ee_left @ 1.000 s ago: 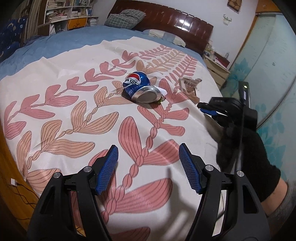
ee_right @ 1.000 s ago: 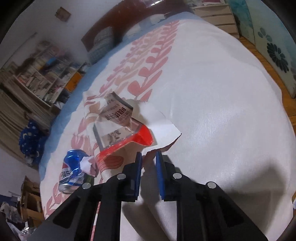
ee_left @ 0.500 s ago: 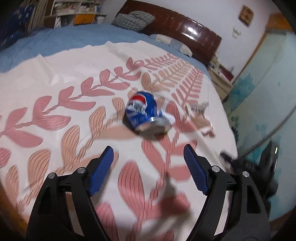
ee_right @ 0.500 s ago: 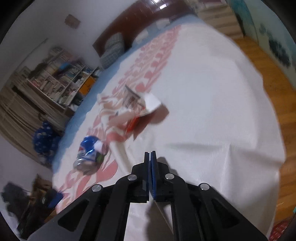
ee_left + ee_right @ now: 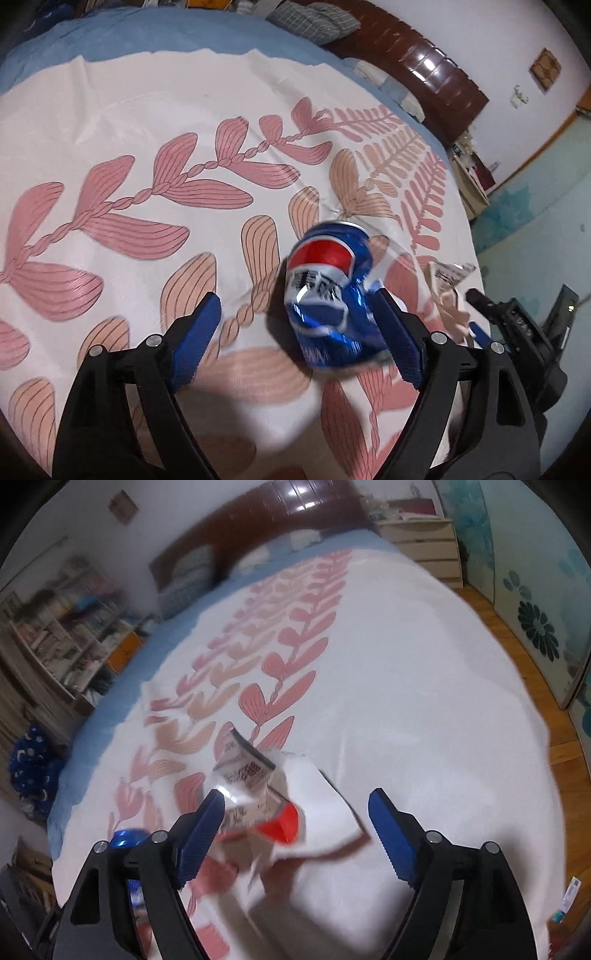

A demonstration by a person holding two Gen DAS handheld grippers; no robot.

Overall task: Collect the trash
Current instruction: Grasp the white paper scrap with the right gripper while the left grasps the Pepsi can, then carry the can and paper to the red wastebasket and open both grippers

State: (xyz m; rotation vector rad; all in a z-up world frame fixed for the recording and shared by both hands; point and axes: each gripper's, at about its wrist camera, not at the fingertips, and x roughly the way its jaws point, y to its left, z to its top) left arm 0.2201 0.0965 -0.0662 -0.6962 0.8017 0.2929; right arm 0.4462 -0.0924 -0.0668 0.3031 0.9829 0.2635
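A crushed blue Pepsi can (image 5: 328, 291) lies on the leaf-patterned bedspread (image 5: 147, 155). My left gripper (image 5: 295, 343) is open, and the can lies between its blue fingers, against the right one. A crumpled printed wrapper with a red corner (image 5: 255, 797) lies on a white paper scrap (image 5: 317, 812) on the bed. My right gripper (image 5: 297, 838) is open with the wrapper between its fingers, nearer the left one. The wrapper also shows in the left wrist view (image 5: 447, 284), and the can's end in the right wrist view (image 5: 127, 838).
The bed has a dark wooden headboard (image 5: 417, 62) with pillows (image 5: 314, 18). Bookshelves (image 5: 62, 627) stand beyond the far side. A drawer unit (image 5: 424, 542) and wooden floor (image 5: 535, 686) lie at the right edge of the bed.
My left gripper moved forward until the can lies between its open fingers. My right gripper, shut earlier, has opened wide and now straddles the wrapper.
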